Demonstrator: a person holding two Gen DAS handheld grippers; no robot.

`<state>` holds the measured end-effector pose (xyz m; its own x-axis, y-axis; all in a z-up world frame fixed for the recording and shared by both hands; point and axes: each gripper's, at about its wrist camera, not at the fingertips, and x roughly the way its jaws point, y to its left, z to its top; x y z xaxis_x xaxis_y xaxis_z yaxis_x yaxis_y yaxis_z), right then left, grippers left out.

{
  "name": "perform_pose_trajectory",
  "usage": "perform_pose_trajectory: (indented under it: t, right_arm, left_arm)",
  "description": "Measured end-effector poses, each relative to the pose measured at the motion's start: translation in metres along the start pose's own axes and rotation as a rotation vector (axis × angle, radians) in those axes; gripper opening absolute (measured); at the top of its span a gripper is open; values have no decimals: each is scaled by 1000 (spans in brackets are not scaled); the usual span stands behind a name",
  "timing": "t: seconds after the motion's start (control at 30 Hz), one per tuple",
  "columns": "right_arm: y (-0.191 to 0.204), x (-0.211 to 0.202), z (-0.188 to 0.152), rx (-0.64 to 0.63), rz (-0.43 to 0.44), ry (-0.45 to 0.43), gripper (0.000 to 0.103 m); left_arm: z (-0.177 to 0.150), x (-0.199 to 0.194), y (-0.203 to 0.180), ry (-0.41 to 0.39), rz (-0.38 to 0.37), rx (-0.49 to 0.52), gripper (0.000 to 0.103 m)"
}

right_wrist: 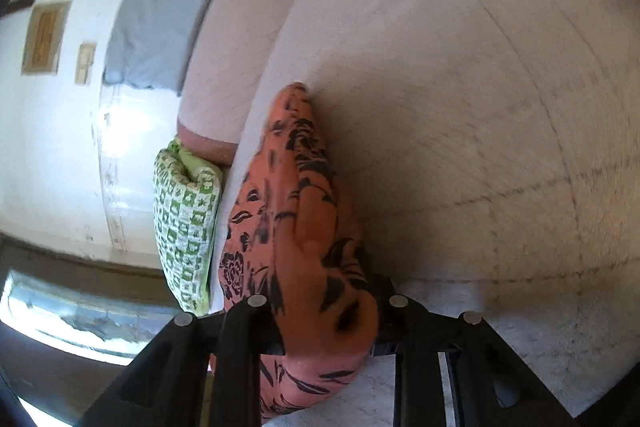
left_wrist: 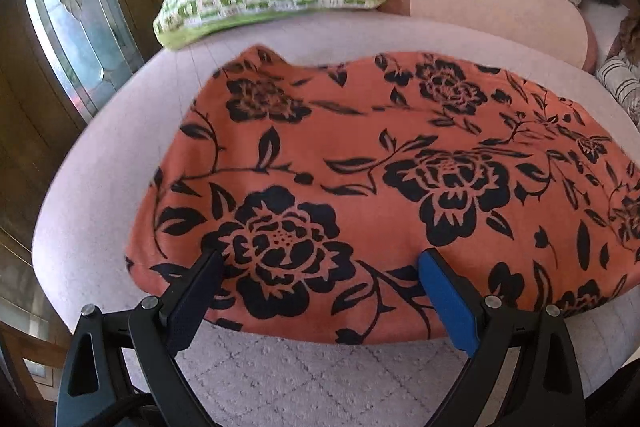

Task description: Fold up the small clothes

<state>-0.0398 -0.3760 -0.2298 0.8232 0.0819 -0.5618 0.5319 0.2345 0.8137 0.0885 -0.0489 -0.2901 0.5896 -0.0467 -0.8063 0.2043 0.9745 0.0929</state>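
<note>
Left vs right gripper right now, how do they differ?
The left gripper stands open, fingers spread over the orange floral cloth; the right gripper is clamped on a bunched fold of that cloth. The left gripper's view is level; the right gripper's is rolled sideways. Both are at the same cloth on the bed.

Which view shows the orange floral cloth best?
The left wrist view: the cloth lies spread across the bed, its print and edges clear. The right wrist view shows only a bunched, blurred strip of it running between the right gripper's closed fingers.
</note>
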Motion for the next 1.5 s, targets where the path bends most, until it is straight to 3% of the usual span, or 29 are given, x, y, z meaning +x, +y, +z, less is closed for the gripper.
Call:
perform_pose_trajectory:
  t: [0.2,0.33,0.47,0.63,0.9,1.03,1.13,1.23,1.33,1.5]
  right_arm:
    - [76,-6,-11,-193,40,-8,25]
    - [138,7,-35,-307,84,32,25]
    - [177,35,-64,-321,144,118,25]
    - [203,86,-107,-295,185,241,25]
    - [212,168,-189,-245,195,435,25]
    - [213,181,-220,-242,212,478,25]
    - [218,186,-234,-268,208,500,25]
    - [208,202,-237,-214,220,566,26]
    - [194,204,-243,-224,231,603,27]
    - [173,209,-237,-130,295,678,27]
  left_arm:
    - [6,-16,22,-33,-33,-58,98]
    - [12,-34,67,-99,69,-169,98]
    - [11,-41,116,-111,163,-291,98]
    - [0,-33,163,-60,180,-415,98]
    - [-14,-28,204,-17,199,-505,98]
    - [-18,-31,223,-18,204,-567,98]
    - [-23,-36,234,-39,216,-609,98]
    - [-25,-37,238,-47,223,-631,98]
    - [-25,-39,235,-48,231,-620,98]
    - [-21,-40,226,-54,244,-592,98]
